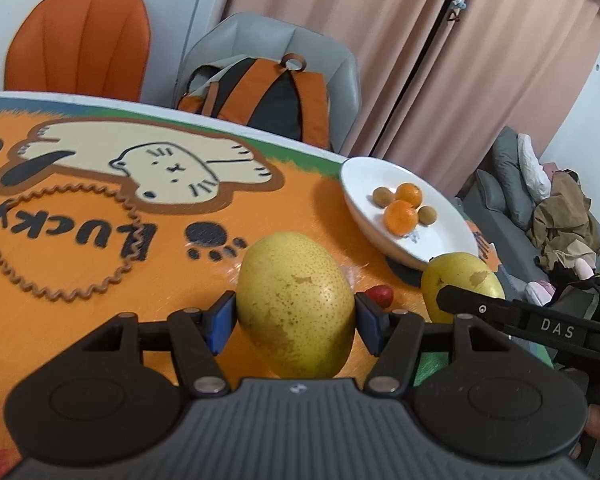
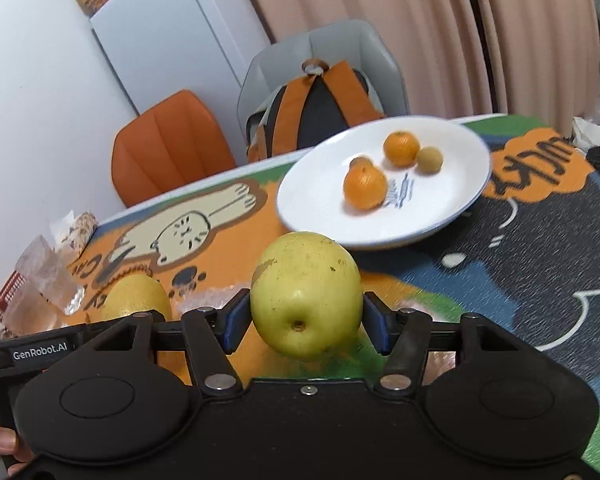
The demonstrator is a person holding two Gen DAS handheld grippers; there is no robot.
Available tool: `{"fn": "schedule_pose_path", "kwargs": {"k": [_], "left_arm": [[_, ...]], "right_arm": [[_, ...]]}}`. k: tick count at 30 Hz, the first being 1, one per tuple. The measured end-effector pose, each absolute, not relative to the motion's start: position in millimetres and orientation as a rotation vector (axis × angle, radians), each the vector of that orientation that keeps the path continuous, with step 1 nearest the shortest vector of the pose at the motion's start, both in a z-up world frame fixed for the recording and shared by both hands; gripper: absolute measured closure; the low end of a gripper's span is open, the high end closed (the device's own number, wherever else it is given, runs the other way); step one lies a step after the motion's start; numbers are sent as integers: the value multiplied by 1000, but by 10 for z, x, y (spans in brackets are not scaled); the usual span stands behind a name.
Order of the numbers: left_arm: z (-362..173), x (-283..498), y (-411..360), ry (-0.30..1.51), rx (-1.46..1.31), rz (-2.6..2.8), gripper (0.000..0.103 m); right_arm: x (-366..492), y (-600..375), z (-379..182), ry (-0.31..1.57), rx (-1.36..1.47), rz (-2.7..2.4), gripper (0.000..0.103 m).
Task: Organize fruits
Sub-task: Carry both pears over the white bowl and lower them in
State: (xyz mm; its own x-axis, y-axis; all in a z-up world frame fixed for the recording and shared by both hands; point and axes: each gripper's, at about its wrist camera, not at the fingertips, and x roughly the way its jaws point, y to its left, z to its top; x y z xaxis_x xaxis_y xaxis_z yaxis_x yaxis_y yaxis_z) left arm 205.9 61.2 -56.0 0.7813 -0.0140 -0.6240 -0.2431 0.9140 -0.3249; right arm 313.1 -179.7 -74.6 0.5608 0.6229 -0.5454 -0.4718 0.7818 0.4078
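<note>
My left gripper (image 1: 296, 320) is shut on a speckled yellow pear (image 1: 296, 304), its blue pads pressing on both sides just above the cartoon mat. My right gripper (image 2: 306, 324) is shut on a second yellow pear (image 2: 306, 296), which also shows in the left wrist view (image 1: 460, 280) behind one black finger (image 1: 500, 312). A white plate (image 2: 320, 204) lies beyond both grippers, towards the table's far edge (image 1: 364, 184). It holds two oranges (image 2: 364, 186) (image 2: 401, 148) and two small brown fruits (image 2: 429, 160). The left-held pear (image 2: 140, 300) sits at the left of the right wrist view.
A small red fruit (image 1: 380, 292) lies on the mat between the two pears. Clear plastic cups (image 2: 48, 280) stand at the table's left edge. Behind the table are an orange chair (image 1: 80, 44) and a grey chair with an orange-black backpack (image 1: 268, 96). A sofa with clothes (image 1: 556, 216) is to the right.
</note>
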Motion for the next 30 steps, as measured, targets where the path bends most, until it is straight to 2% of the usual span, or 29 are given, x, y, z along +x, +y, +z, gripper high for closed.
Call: {"fn": "schedule_pose_path", "kwargs": {"k": [12, 30], "left_arm": [[-377, 2382, 461, 635, -364, 87, 42], [-321, 3186, 244, 639, -305, 26, 42]], "right_arm": [[3318, -2027, -584, 672, 251, 605, 47], [3859, -2064, -626, 660, 267, 569, 47]]}}
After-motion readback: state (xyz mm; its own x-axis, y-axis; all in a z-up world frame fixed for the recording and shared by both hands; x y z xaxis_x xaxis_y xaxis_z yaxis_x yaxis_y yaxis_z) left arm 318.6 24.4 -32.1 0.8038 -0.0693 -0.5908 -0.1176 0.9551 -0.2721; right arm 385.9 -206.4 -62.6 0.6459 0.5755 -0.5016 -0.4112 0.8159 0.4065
